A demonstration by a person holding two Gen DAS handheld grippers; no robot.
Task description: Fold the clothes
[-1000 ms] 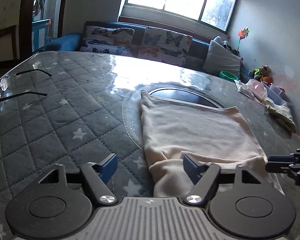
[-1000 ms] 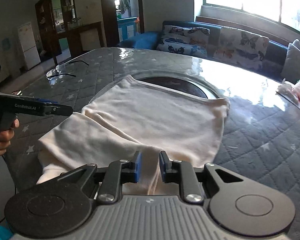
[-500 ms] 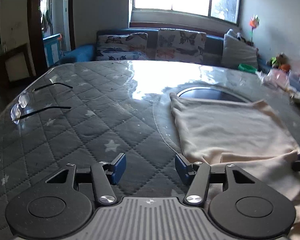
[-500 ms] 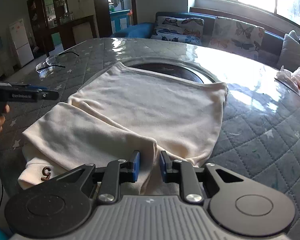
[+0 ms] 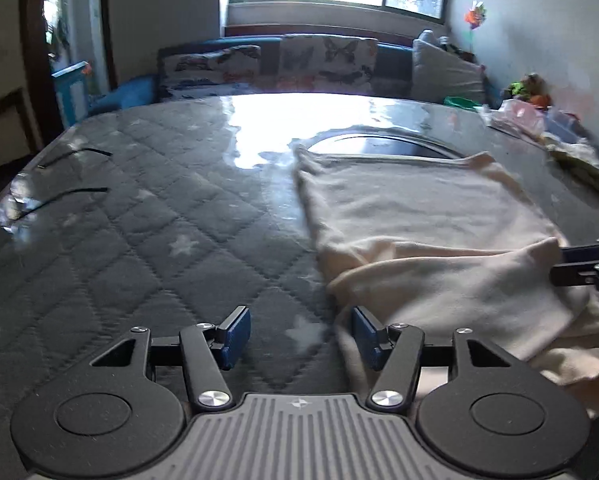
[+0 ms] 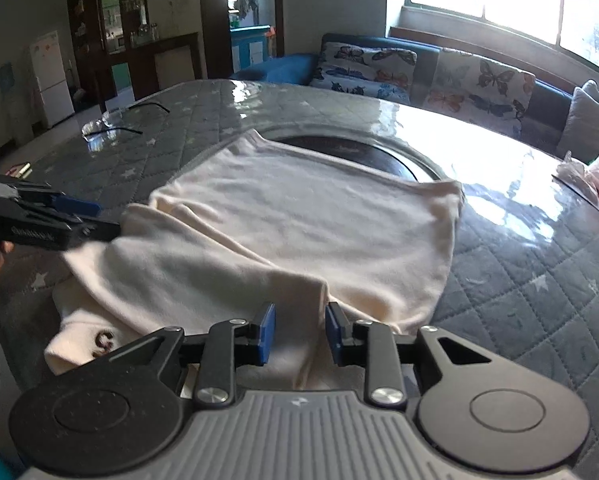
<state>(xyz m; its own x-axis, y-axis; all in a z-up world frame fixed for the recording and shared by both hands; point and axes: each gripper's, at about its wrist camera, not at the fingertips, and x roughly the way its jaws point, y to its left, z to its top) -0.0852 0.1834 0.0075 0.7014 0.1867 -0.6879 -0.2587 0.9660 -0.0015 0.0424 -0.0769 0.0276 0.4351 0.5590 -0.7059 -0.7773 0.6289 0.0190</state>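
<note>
Cream knit garment (image 6: 299,232), quilted tabletop (image 6: 539,288)

One cream garment (image 6: 299,232) is lying on one quilted table (image 5: 147,240). One pair of eyeglasses (image 5: 39,200) is resting at the table's left side. Two grippers are showing: the left gripper (image 5: 297,338) and the right gripper (image 6: 299,332). Three butterfly-print cushions (image 6: 367,64) and one grey pillow (image 5: 447,68) are sitting on one sofa (image 6: 283,70).
</note>
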